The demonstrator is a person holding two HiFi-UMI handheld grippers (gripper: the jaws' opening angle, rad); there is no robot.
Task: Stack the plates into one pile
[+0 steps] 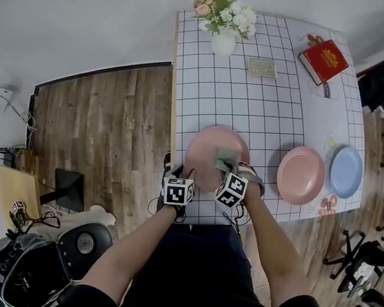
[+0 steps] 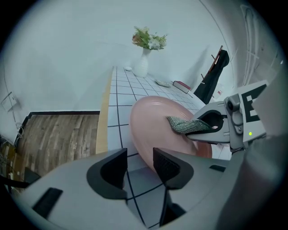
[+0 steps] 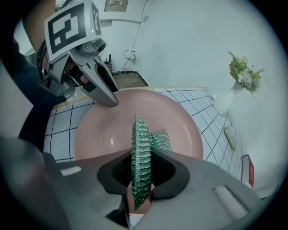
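A large pink plate (image 1: 203, 147) lies near the table's front edge, seen close up in the left gripper view (image 2: 150, 130) and the right gripper view (image 3: 103, 130). My right gripper (image 1: 228, 166) (image 3: 141, 173) hangs over the plate's near right part, shut on a green scouring cloth (image 3: 141, 148) (image 2: 184, 125) that stands on edge between its jaws. My left gripper (image 1: 177, 174) (image 2: 138, 167) is open just off the plate's near left rim, with only table showing between its fingers. A smaller pink plate (image 1: 300, 175) and a blue plate (image 1: 346, 172) lie side by side at the right.
The checked table (image 1: 267, 110) has a vase of flowers (image 1: 225, 21), another green cloth (image 1: 262, 68) and a red book (image 1: 323, 60) at its far end. Wooden floor lies to the left. Office chairs (image 1: 366, 261) stand at the right.
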